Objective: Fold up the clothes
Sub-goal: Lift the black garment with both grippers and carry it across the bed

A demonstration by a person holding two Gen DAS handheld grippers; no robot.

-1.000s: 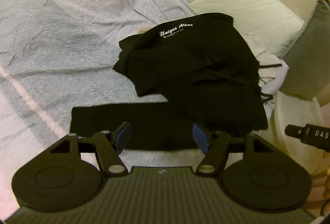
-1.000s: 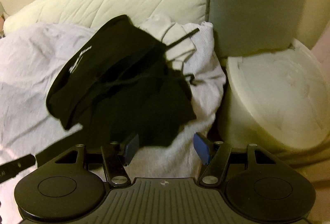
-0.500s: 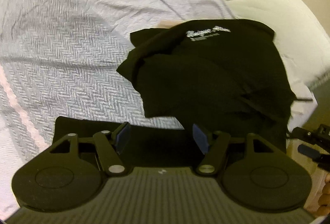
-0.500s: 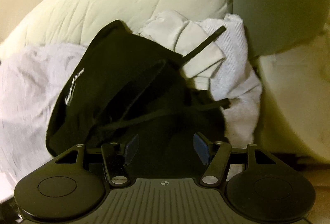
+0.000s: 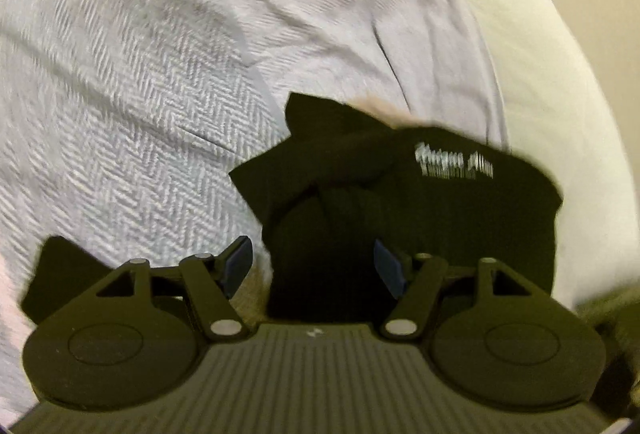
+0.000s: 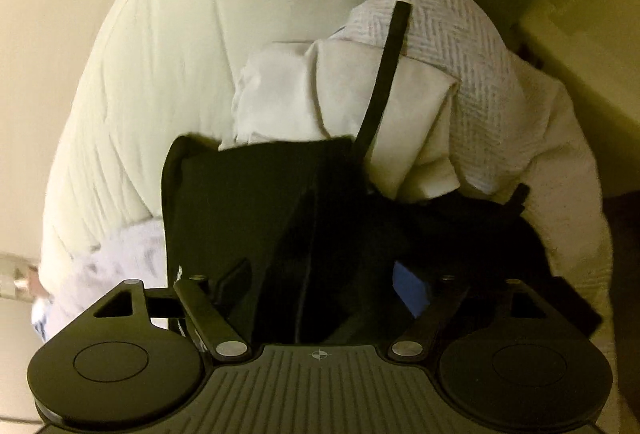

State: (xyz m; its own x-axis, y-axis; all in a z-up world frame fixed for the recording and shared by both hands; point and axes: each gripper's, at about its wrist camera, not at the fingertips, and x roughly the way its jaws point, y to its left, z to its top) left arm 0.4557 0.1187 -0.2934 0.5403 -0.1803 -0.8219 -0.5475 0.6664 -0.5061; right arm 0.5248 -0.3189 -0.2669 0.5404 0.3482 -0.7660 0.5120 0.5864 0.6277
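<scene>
A crumpled black garment (image 5: pixel 400 202) with white lettering (image 5: pixel 454 164) lies on the grey herringbone bedspread (image 5: pixel 140 138). My left gripper (image 5: pixel 316 266) is open, its blue pads either side of a fold of the black cloth, very close over it. In the right wrist view the same black garment (image 6: pixel 256 210) fills the space between the open fingers of my right gripper (image 6: pixel 324 282). A black strap (image 6: pixel 384 74) runs up from it over white cloth. Whether the pads touch the cloth I cannot tell.
A cream quilted pillow (image 6: pixel 180 54) lies behind the garment; it also shows in the left wrist view (image 5: pixel 560 82). A folded white cloth (image 6: pixel 340 94) and a bunched grey herringbone blanket (image 6: pixel 460 46) sit beyond the right gripper. A flat black piece (image 5: pixel 60 274) lies at lower left.
Both grippers have moved forward and down onto the black garment, which now fills the gap between each pair of fingers. Both stay open.
</scene>
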